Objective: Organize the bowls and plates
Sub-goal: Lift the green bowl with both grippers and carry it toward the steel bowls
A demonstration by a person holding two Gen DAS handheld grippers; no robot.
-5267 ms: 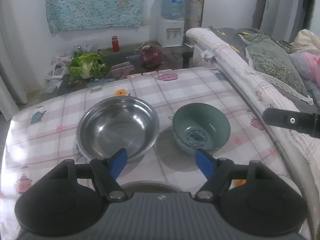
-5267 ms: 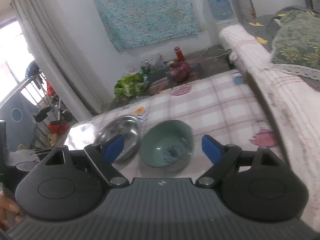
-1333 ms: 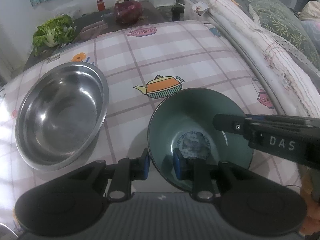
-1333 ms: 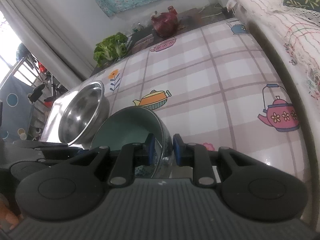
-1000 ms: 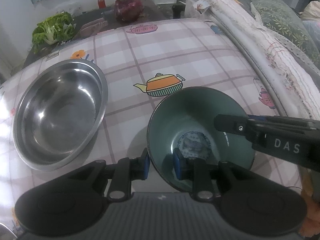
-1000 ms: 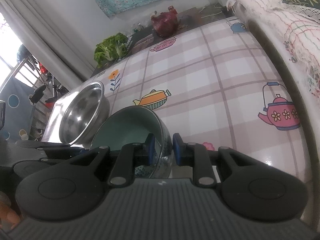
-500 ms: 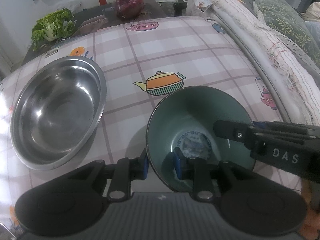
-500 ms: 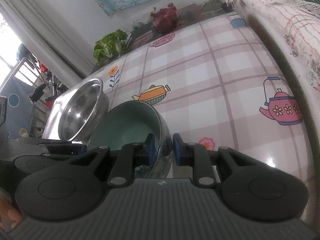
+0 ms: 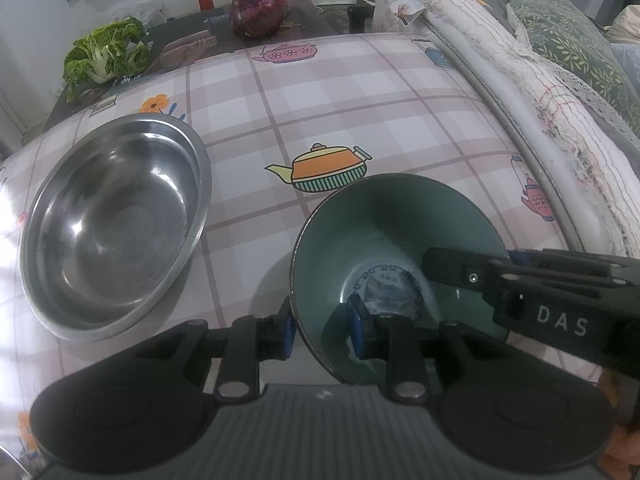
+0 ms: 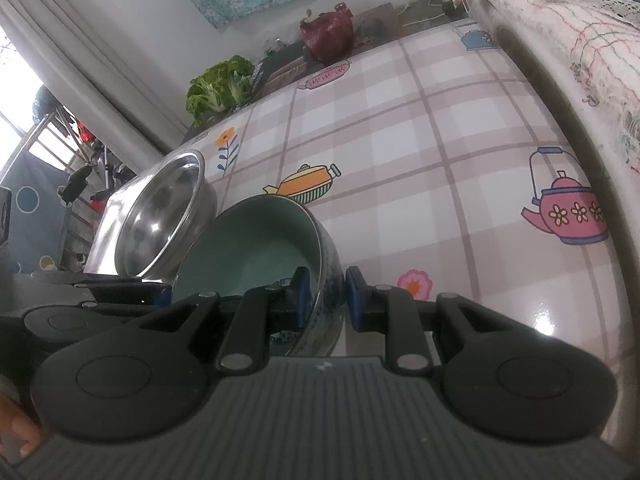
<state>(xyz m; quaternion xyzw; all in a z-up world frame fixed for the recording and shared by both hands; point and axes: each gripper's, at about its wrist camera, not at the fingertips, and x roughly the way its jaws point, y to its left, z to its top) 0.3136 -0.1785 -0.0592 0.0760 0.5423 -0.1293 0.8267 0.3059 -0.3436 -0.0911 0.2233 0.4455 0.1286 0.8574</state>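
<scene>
Both grippers, left gripper (image 9: 322, 330) and right gripper (image 10: 323, 299), pinch the green bowl's (image 9: 384, 236) rim.

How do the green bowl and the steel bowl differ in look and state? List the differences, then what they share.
The green bowl is glazed teal with a printed centre; the steel bowl is plain shiny metal.
The green bowl is narrower, the steel bowl wider.
The left gripper and right gripper clamp the green bowl's rim; the steel bowl sits untouched.
Both are empty.
</scene>
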